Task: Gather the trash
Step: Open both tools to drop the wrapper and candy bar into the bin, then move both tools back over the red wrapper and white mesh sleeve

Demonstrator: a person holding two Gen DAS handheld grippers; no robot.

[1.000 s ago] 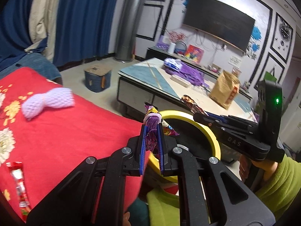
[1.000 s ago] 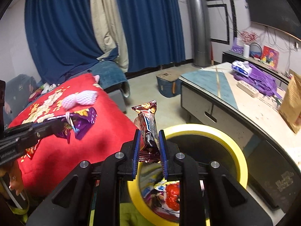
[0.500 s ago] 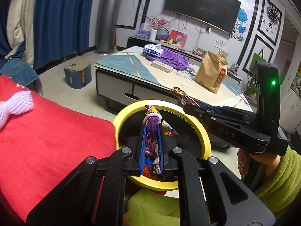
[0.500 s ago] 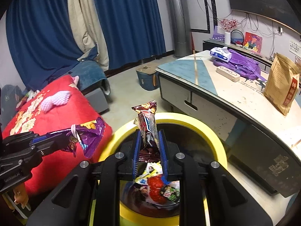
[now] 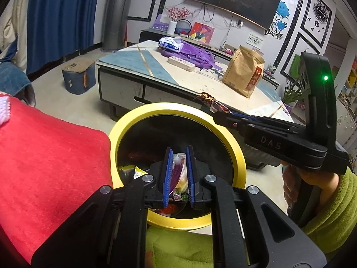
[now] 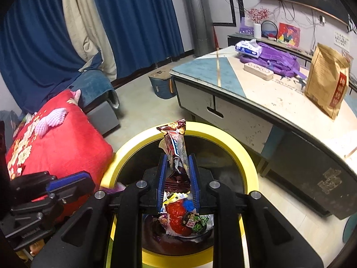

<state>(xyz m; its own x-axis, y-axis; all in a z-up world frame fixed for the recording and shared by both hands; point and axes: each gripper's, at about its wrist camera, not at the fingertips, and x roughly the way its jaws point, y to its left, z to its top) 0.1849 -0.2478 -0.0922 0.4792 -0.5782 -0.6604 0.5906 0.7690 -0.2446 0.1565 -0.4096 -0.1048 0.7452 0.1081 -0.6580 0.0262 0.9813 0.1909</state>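
Both grippers over the round yellow-rimmed black bin [image 6: 243, 154]; right gripper [image 6: 177, 156] clenched on a crinkled brown snack wrapper [image 6: 175, 143] standing up between its blue pads; left gripper [image 5: 178, 150] released, its pads apart, a purple foil wrapper [image 5: 177, 172] loose below it among the bin's trash.

body: black plastic left gripper [image 5: 178, 174] had ribbed blue pads, silver screws | black right gripper [image 5: 219, 112] bore "DAS" lettering, green light | lime-green fleece sleeve [image 5: 330, 203] behind it
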